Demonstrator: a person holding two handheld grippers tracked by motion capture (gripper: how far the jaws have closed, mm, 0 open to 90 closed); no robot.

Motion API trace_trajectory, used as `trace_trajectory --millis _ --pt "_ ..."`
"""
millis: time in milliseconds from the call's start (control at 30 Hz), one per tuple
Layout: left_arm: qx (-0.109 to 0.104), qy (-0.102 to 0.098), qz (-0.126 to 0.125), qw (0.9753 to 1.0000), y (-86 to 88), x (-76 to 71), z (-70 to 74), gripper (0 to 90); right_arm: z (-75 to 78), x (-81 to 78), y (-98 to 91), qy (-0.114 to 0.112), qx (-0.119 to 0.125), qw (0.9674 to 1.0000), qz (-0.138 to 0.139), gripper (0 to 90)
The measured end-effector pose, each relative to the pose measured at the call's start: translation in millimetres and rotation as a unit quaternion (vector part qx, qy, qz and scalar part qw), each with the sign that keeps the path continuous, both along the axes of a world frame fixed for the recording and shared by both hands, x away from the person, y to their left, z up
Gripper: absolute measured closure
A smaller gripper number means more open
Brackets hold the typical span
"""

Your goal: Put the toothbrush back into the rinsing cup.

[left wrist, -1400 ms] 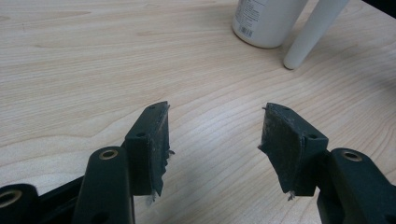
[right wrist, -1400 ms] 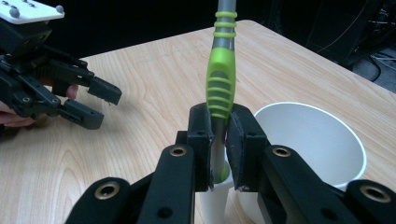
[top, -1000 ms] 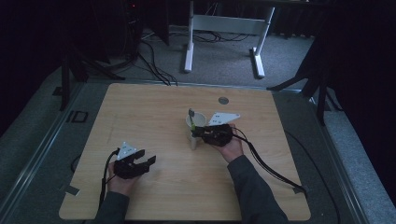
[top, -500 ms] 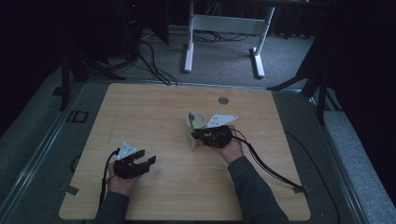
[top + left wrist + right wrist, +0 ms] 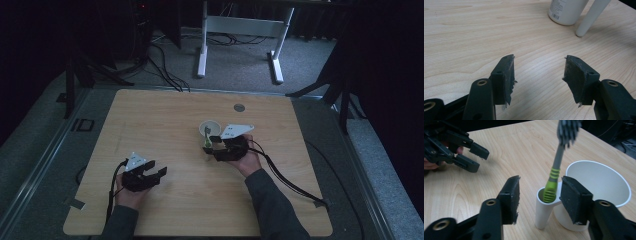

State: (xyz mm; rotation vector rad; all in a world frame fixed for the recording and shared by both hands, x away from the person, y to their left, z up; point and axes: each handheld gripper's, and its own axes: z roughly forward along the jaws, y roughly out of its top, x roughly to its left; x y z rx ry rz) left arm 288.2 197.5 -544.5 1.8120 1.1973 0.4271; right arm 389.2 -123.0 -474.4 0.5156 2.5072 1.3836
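At mid-surface, the right gripper (image 5: pixel 539 195) fingers have just been opened off the green-handled grey toothbrush (image 5: pixel 555 176), now left standing in the narrow white tube (image 5: pixel 541 212) beside the white paper cup (image 5: pixel 599 187), so placement looks complete; the left gripper (image 5: pixel 539 77) is held open and empty.

Wooden table (image 5: pixel 165 115), white stand (image 5: pixel 240 30)
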Motion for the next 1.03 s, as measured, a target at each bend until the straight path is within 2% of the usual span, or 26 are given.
trace_trajectory --millis 267,500,767,1033 --pt "0.0 0.0 0.0 1.0 0.1 0.0 0.1 42.5 2.8 -0.6 -1.7 -0.009 0.004 0.9998 -0.014 44.2" --pt "-0.001 0.001 0.0 1.0 -0.2 0.1 -0.2 42.5 4.3 -1.9 -2.6 -0.01 0.004 0.9998 -0.015 43.5" --pt "0.0 0.002 0.0 1.0 -0.5 0.3 -0.5 42.4 2.1 -6.0 -1.3 -0.008 -0.012 0.9998 -0.012 42.9" --pt "0.001 0.004 0.0 1.0 -1.2 1.5 -1.4 42.4 -0.3 -7.5 -10.9 0.0 -0.011 0.9998 -0.016 42.9"
